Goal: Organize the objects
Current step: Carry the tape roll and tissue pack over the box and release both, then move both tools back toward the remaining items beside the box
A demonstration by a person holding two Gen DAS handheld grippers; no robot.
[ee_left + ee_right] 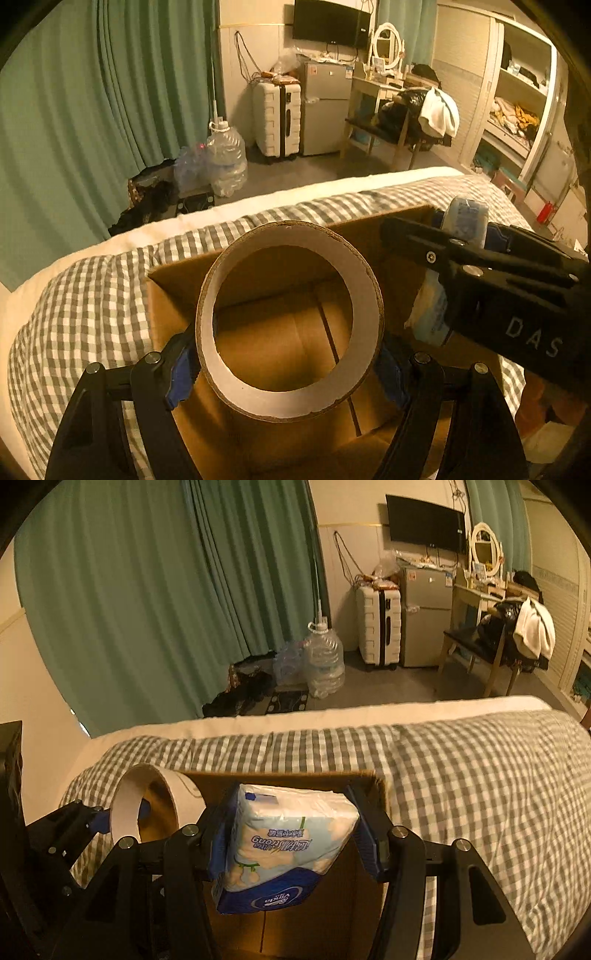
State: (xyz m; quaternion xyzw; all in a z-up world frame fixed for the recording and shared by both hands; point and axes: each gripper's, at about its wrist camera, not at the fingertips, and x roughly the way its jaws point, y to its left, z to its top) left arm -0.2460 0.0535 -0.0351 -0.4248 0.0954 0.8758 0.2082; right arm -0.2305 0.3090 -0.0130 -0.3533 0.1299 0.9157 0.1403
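Both of my wrist feeds look dim and heavily amber-tinted, like warm indoor lamp light; I can't see the source itself. Strong fisheye bending curves the curtain (pixel 74 122) at 9 o'clock and the bed edge, and black vignetting eats every corner. Detail is soft and noisy toward 12 o'clock, where the television (pixel 424 524) is a flat dark patch. The cardboard box (pixel 280 332) interior falls into brown shadow at 6 o'clock.
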